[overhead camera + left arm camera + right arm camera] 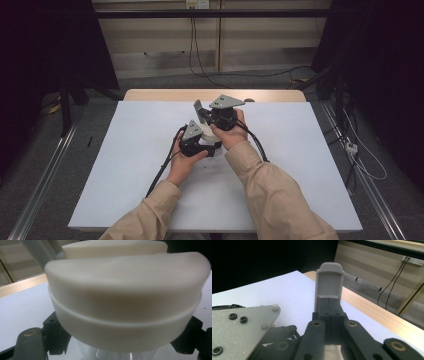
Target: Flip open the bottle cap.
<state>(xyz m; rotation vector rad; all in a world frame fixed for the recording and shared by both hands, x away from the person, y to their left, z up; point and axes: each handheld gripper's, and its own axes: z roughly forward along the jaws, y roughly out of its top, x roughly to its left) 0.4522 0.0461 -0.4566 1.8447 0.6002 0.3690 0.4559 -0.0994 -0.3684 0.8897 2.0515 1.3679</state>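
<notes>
A dim room with pale wall panels and dangling black cables surrounds a light wooden table (pixel 150 94) topped by a smooth, matte white sheet (pixel 125 165). Near the middle of that sheet, a person in beige sleeves holds both tools close together.

The left gripper (pixel 197 141), black plastic with a speckled grey three-cornered plate on top, is clamped on a cream-white round container (pixel 127 302) of smooth, slightly glossy plastic. In the left gripper view this container looms very close: a thick, rounded lid sits over a wider rim band, and a clear, glassy part shows below it at the bottom edge. The black jaws flank it low on either side, pressing against its lower band, so the container sits right between the fingers, standing on the sheet just ahead of the left hand (pixel 182 162).

The right gripper (pixel 204 114), of the same black plastic with brass-coloured pivot pins, has its jaws pressed flat together. Between their tips it pinches a small grey matte plastic piece (pixel 329 281), a flat tab with a rounded top and raised side edges, standing upright beyond the fingertips. In the high view this tab sticks up just behind the cream container, tilted slightly away from the person.
</notes>
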